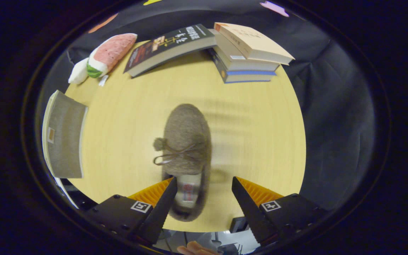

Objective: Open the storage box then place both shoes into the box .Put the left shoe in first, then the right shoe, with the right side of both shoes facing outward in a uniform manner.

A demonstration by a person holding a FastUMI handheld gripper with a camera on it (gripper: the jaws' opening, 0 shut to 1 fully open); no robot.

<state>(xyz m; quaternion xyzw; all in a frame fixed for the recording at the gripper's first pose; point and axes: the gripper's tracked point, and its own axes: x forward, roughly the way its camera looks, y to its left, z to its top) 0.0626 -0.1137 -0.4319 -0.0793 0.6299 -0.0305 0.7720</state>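
- Shoe (187, 156) on desk (253, 141) – heel between the fingers, nearer the left one, long axis running straight ahead, toe away.
- Hand-held gripper (204, 198) spread wide, holding nothing.

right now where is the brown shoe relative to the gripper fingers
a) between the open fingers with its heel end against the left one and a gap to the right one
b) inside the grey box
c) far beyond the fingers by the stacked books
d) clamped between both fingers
a: the brown shoe lies on the table with its heel end between the open gripper fingers, close against the left finger, with clear table showing before the right one.
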